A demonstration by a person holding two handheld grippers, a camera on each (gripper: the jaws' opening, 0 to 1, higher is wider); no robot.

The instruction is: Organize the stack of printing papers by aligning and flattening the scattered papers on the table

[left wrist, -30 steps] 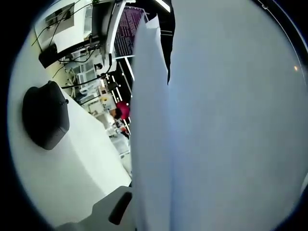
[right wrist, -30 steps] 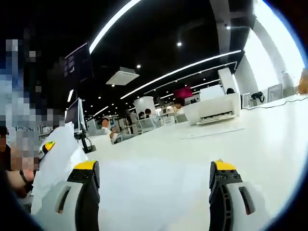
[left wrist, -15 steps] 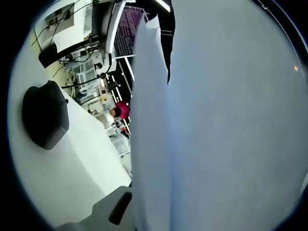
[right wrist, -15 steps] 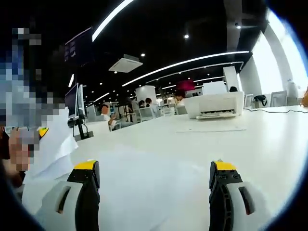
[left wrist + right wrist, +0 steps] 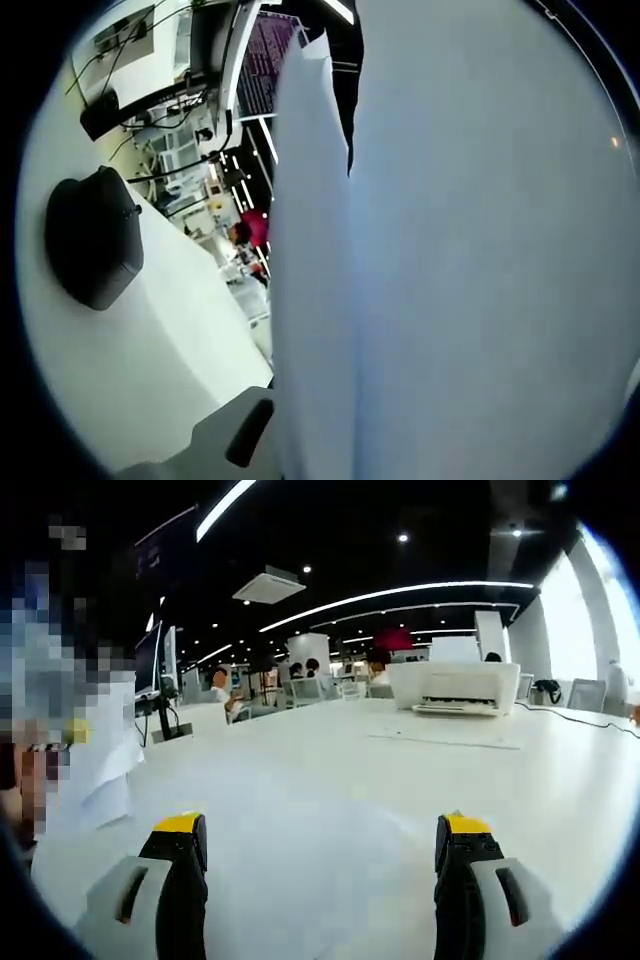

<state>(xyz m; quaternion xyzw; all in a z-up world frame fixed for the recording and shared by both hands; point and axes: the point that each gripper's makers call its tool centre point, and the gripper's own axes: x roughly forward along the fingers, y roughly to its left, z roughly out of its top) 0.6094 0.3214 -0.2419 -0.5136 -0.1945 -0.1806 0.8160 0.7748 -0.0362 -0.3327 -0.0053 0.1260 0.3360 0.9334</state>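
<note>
In the right gripper view the right gripper [image 5: 320, 880] rides low over the white table [image 5: 330, 780] with its two yellow-tipped jaws spread wide and nothing between them; at 1 o'clock one white printer [image 5: 455, 685] sits with one loose flat sheet [image 5: 445, 739] before it, and at 9 o'clock a white stack of printing papers [image 5: 95, 765] stands upright at the table's edge. In the left gripper view those white papers [image 5: 450, 260] block the sight from 12 to 6 o'clock — one grey jaw of the left gripper [image 5: 240, 435] shows beside them at 7 o'clock, its grip impossible to tell — and one black rounded box [image 5: 93, 238] rests on the table at 9 o'clock.
</note>
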